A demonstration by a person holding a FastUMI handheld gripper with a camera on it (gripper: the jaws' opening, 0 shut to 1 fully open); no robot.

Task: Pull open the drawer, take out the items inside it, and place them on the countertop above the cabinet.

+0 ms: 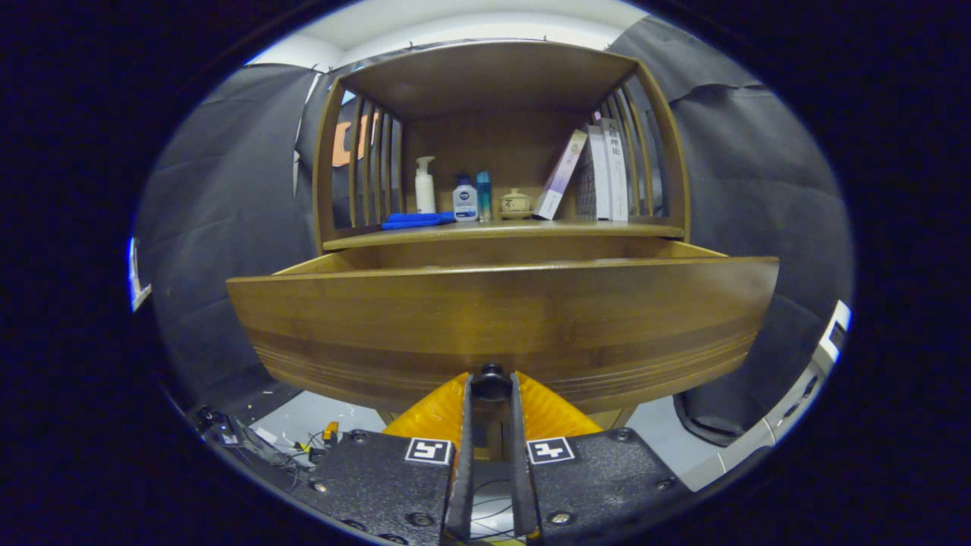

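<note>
Drawer [501,318] pulled out w/ gripper [491,390] fingers clamped on its knob [491,379].

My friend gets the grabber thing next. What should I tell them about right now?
Tool: its fingers are shut on the dark drawer knob.
Drawer: pulled open, sticking out below the countertop. From here its inside is hidden behind the front panel, so I cannot tell what is in it.
Done: drawer opened.
Left: let go of the knob, lift the items out, set them on the countertop, perhaps in the free spot in front of the bottles and books.
</note>
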